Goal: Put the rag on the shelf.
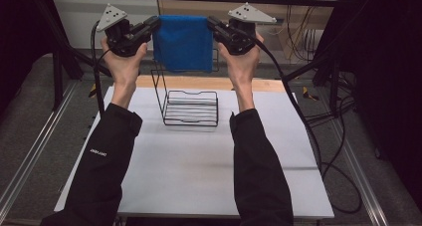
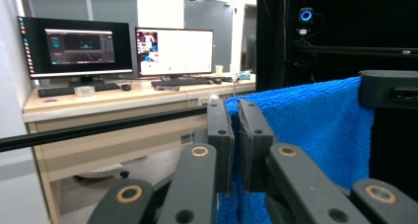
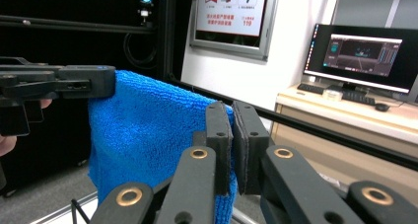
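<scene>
Blue towel [image 1: 183, 42] held spread in the air above black wire rack [image 1: 190, 108], hanging folded | left gripper [image 1: 153, 26] clamped on left top corner | right gripper [image 1: 213, 26] clamped on right top corner | rack on white bench [image 1: 199, 161], apparently clear of towel's lower edge.
</scene>
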Demonstrator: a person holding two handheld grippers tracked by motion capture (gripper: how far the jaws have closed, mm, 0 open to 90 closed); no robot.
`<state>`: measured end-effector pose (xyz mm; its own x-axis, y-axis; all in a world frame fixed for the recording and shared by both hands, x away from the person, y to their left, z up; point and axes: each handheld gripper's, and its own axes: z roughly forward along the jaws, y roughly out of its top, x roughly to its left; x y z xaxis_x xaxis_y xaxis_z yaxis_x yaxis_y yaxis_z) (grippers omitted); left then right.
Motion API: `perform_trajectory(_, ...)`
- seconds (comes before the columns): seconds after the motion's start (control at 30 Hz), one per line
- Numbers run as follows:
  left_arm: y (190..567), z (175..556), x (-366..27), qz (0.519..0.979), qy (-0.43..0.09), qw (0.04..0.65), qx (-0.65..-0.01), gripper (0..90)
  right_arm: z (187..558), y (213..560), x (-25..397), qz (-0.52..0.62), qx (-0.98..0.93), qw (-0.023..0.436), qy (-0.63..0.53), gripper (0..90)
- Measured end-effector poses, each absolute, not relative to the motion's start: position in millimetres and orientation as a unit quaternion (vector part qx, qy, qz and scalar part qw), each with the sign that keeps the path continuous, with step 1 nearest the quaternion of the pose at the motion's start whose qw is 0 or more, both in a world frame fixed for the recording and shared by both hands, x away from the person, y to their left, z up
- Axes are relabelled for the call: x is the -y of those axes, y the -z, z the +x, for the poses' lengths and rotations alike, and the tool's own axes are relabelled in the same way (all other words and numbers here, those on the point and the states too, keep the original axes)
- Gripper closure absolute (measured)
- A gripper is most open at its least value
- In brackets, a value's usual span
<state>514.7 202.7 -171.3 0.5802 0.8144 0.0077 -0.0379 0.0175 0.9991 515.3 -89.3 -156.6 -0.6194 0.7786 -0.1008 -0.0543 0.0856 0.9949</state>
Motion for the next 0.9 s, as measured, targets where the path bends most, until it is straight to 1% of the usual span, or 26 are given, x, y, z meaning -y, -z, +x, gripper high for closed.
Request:
perform_trajectory(0.57,210,508,-205,0.651,-0.311,0.621,-0.307,85.1,509,199,95,0.287,-0.681,0.305,-0.601,86.6)
perform_trajectory(0.9,214,497,-208,0.661,-0.315,0.615,-0.292,84.9,498,203,99,0.278,-0.686,0.285,-0.609,86.4)
